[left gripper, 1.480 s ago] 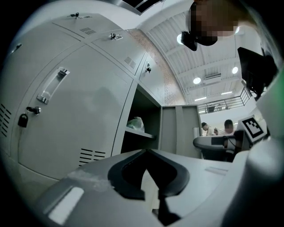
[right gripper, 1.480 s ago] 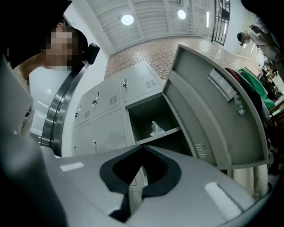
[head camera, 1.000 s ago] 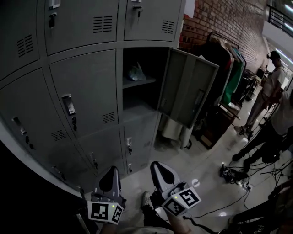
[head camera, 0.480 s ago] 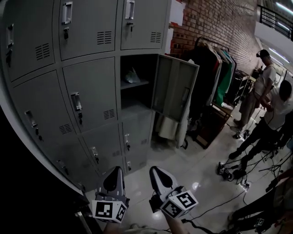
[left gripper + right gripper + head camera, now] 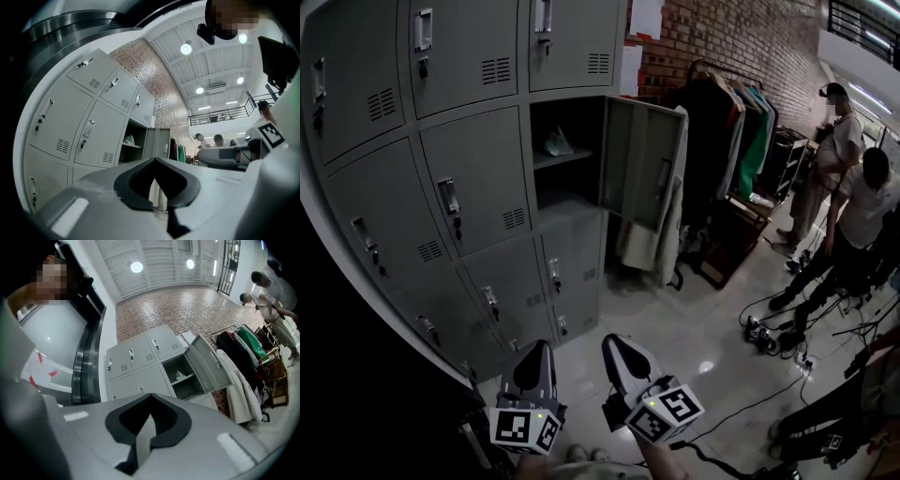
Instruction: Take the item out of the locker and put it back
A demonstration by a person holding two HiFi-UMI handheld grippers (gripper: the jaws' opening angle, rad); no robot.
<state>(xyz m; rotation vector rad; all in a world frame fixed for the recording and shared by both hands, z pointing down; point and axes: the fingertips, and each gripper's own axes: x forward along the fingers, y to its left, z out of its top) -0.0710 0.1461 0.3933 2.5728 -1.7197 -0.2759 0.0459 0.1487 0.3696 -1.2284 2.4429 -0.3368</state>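
The grey locker bank (image 5: 469, 187) has one compartment open, its door (image 5: 642, 159) swung out to the right. A pale crumpled bag (image 5: 558, 142) lies on the shelf inside. Both grippers hang low in the head view, well short of the lockers. My left gripper (image 5: 534, 349) is shut and holds nothing; my right gripper (image 5: 614, 342) is also shut and holds nothing. The left gripper view looks past its own closed tips (image 5: 154, 159) to the bag (image 5: 128, 139) far ahead. In the right gripper view the bag (image 5: 179, 375) and door (image 5: 206, 362) lie beyond the closed tips (image 5: 150, 394).
A clothes rack (image 5: 741, 122) with dark and green garments stands right of the open door, against a brick wall. A white coat (image 5: 652, 244) hangs below the door. Two people (image 5: 844, 178) stand at the right, and cables (image 5: 769, 333) lie on the shiny floor.
The head view has swung, so the lockers sit further left and the open compartment higher. Both grippers stay low and shut, with nothing taken hold of.
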